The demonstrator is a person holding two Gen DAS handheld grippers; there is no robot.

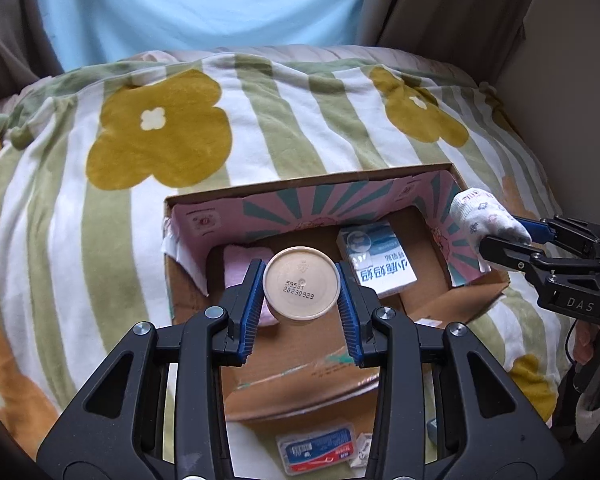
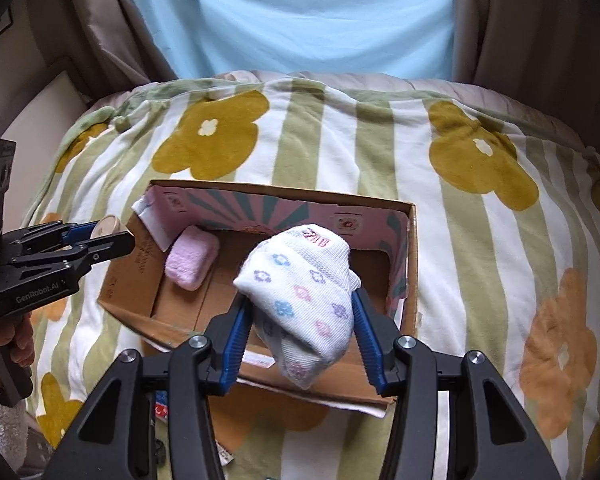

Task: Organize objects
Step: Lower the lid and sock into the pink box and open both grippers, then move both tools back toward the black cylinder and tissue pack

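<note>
Left gripper (image 1: 301, 288) first, nearest the lens: its jaws are closed in on a round cream container (image 1: 301, 289), the ribbed blue pads (image 1: 249, 308) pressed against its sides at nine and three o'clock. We see only the printed flat end, so whether that is lid or base I cannot tell, nor how tall it is. It looks like rigid, smooth plastic, probably light; a grip across the widest part of the wall seems right, though a smooth round wall could twist.

Over to the right gripper (image 2: 300, 320), partly closed around a rolled white sock (image 2: 300, 300) with small flower prints. It's soft, squashy, nearly weightless by the look of it; a pinch through the thick middle of the roll should hold, and its loose end droops toward six o'clock.

Both loads hover over the open cardboard box (image 1: 308, 184), container at the near side, sock toward its three o'clock wall. Inside lie a pink fuzzy pad (image 2: 192, 262) at nine o'clock and a white-and-blue carton (image 1: 376, 258) beyond the container; the sock hides that carton from the right view.

Near six o'clock, a flat red-and-blue case (image 1: 318, 450) is half cut off by the gripper frame. Beyond it all spreads the flowered blanket (image 1: 160, 136).
</note>
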